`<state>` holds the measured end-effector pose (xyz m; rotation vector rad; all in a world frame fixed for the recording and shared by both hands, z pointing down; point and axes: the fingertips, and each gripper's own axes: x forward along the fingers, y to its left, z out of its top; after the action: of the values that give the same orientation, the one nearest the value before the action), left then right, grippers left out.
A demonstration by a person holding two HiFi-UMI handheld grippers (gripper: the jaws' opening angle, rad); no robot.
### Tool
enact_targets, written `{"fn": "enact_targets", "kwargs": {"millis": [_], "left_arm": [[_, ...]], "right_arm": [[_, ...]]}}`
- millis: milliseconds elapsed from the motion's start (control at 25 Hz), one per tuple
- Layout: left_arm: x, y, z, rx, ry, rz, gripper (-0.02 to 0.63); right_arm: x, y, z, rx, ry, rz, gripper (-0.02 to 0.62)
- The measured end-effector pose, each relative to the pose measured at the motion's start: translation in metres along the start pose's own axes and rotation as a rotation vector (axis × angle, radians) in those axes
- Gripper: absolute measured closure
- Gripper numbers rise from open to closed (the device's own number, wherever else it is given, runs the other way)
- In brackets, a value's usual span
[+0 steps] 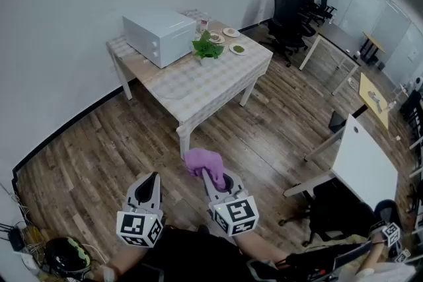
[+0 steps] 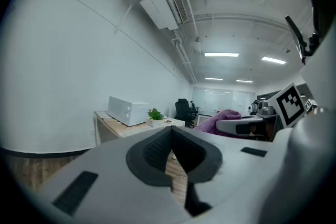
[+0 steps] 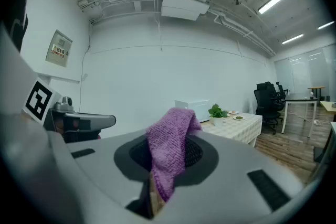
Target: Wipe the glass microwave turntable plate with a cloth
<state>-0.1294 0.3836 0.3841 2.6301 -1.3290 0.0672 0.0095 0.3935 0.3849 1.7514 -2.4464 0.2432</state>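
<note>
- My right gripper (image 1: 211, 176) clamps the purple cloth (image 1: 201, 160), which drapes over its jaws.
- My left gripper (image 1: 154, 176) is pressed closed, empty.
- The microwave (image 1: 158, 36) sits on the table (image 1: 198, 89), well ahead.

A fuzzy purple knitted cloth (image 1: 201, 160) is showing bright violet against the pale grey plastic right gripper (image 1: 211, 176). The matching grey left gripper (image 1: 155, 176) is wearing the same black-and-white square markers. A boxy white microwave (image 1: 158, 36) is standing out on a beige-and-white checked tablecloth (image 1: 198, 86), with a green leafy plant (image 1: 207, 47). The brown wood-plank floor (image 1: 99, 155) is showing streaky grain.
</note>
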Motion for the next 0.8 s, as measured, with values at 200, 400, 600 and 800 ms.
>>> {"fn": "enact_targets", "kwargs": {"millis": [200, 400, 600, 800], "left_arm": [[0.001, 0.002, -0.001, -0.002, -0.001, 0.001, 0.598], [-0.001, 0.007, 0.000, -0.006, -0.002, 0.003, 0.598], [-0.003, 0.010, -0.002, -0.019, 0.005, -0.006, 0.598], [-0.006, 0.024, -0.004, -0.028, 0.008, -0.025, 0.598]], "right_arm": [[0.002, 0.005, -0.001, 0.005, -0.006, 0.005, 0.532], [0.002, 0.007, 0.000, 0.009, -0.007, 0.000, 0.532], [0.001, 0.008, 0.000, 0.032, -0.019, -0.010, 0.532], [0.013, 0.022, -0.001, 0.026, -0.018, -0.008, 0.531]]}}
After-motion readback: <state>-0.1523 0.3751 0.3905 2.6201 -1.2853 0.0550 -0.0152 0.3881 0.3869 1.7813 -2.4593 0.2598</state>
